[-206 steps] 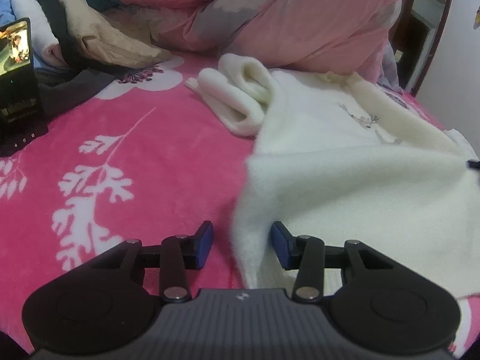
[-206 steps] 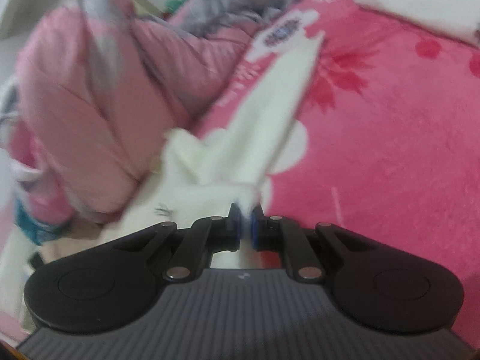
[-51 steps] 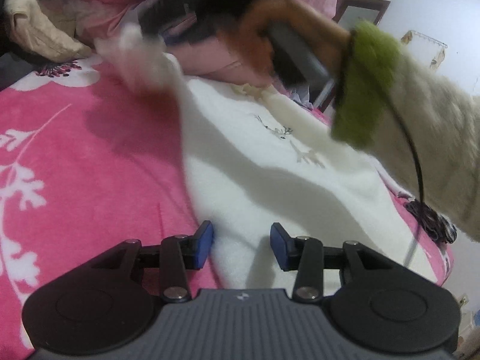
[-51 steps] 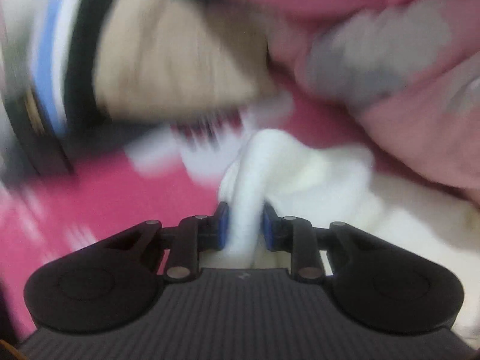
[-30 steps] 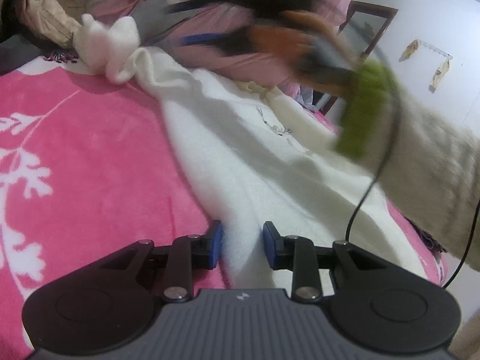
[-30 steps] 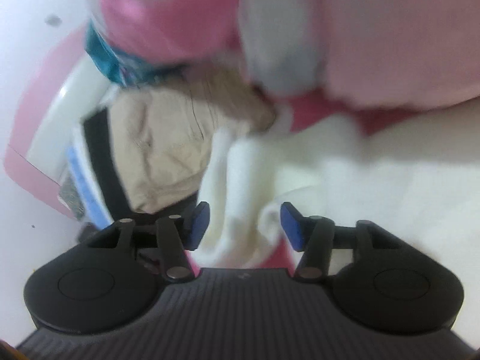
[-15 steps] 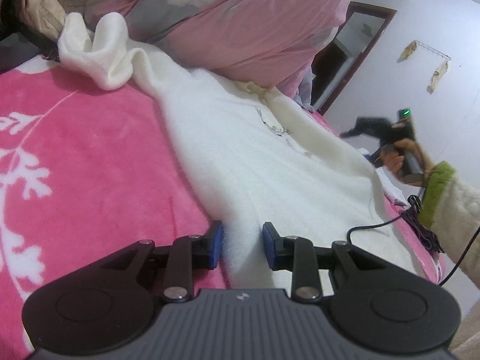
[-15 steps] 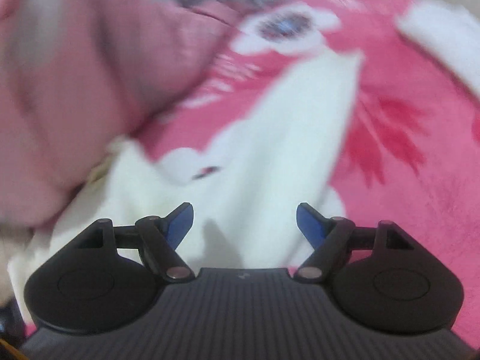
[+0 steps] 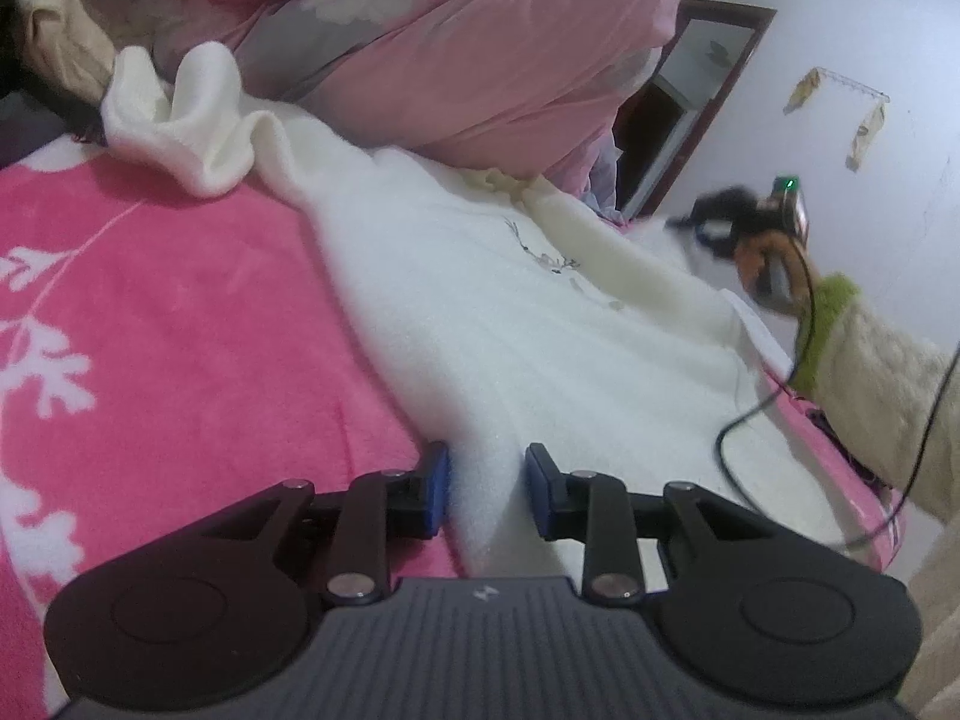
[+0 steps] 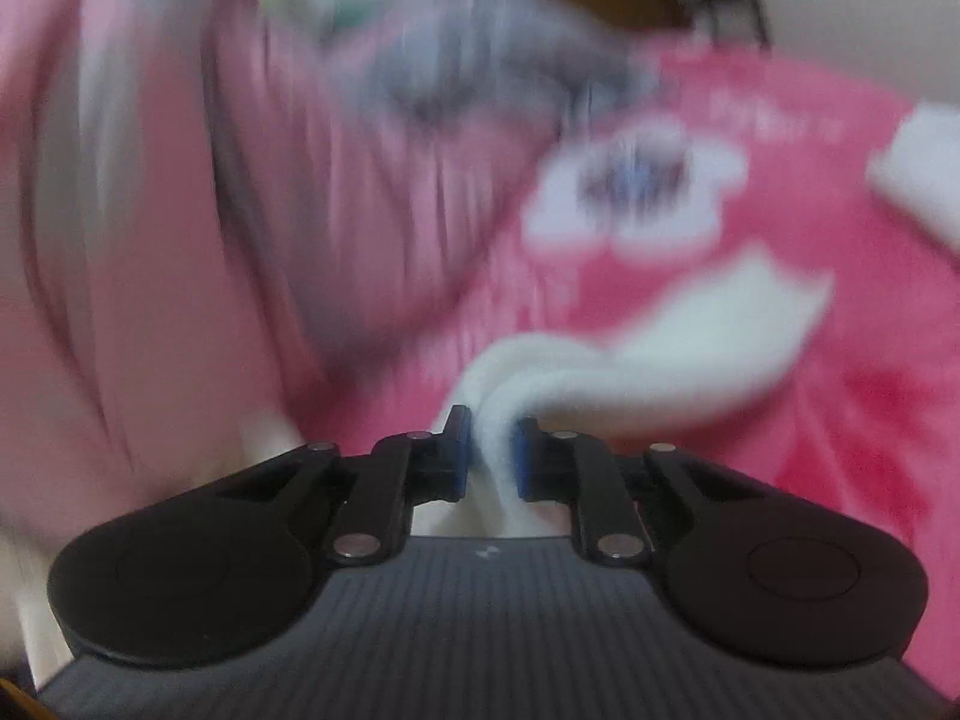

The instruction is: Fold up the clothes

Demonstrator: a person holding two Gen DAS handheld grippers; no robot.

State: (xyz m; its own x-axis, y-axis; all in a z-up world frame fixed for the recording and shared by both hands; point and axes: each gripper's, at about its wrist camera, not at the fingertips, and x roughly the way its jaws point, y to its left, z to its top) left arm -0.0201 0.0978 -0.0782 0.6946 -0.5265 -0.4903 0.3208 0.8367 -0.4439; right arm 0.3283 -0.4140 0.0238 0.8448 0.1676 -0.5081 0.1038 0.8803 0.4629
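Your left hand-held gripper (image 9: 485, 495) is still clamping the near hem of the white fleece garment (image 9: 480, 324) spread on the pink bed blanket (image 9: 168, 324). Your right hand-held gripper (image 10: 487, 455), wide open half a second ago, is now closing on the far sleeve (image 10: 690, 354) beside the pink quilt (image 9: 480, 48).

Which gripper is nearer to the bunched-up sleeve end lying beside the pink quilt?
Left. The left gripper holds the white garment's near edge, with the bunched sleeve end up ahead. The right gripper, jaws closing on other white cloth, is at the garment's opposite side.
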